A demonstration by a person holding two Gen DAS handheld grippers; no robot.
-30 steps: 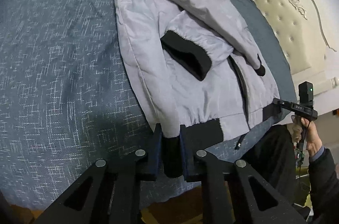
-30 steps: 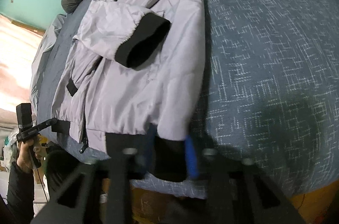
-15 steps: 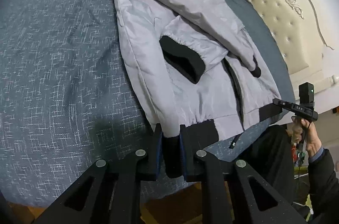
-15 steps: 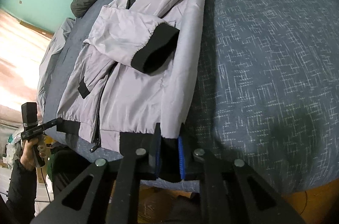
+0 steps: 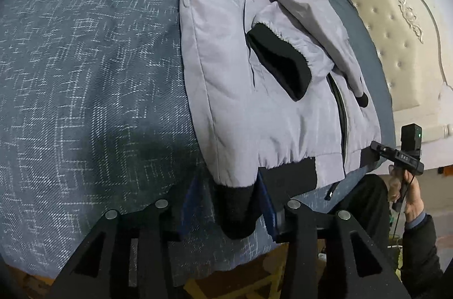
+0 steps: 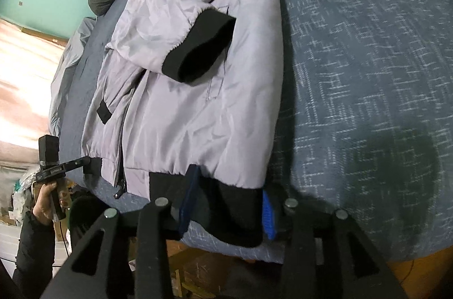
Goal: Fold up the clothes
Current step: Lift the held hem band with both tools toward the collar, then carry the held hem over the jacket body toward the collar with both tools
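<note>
- Your left gripper (image 5: pixel 229 210): jaws just opened, pads clear of the black hem (image 5: pixel 236 210) between them.
- Your right gripper (image 6: pixel 226 210): likewise parted around the grey jacket (image 6: pixel 198 101) hem.

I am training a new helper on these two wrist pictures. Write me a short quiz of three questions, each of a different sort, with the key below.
1. True or false: the grey jacket lies on a bare wooden floor.
2. Choose one. What is between the fingers of the left gripper? A: a towel. B: the jacket's black hem band. C: a pillow.
3. In one word: what colour is the cuff of the sleeve folded across the jacket's front?

Key
1. False. It lies on the blue bedspread.
2. B. The jaws have just been opening, and the hem sits loose between them.
3. Black.
</note>
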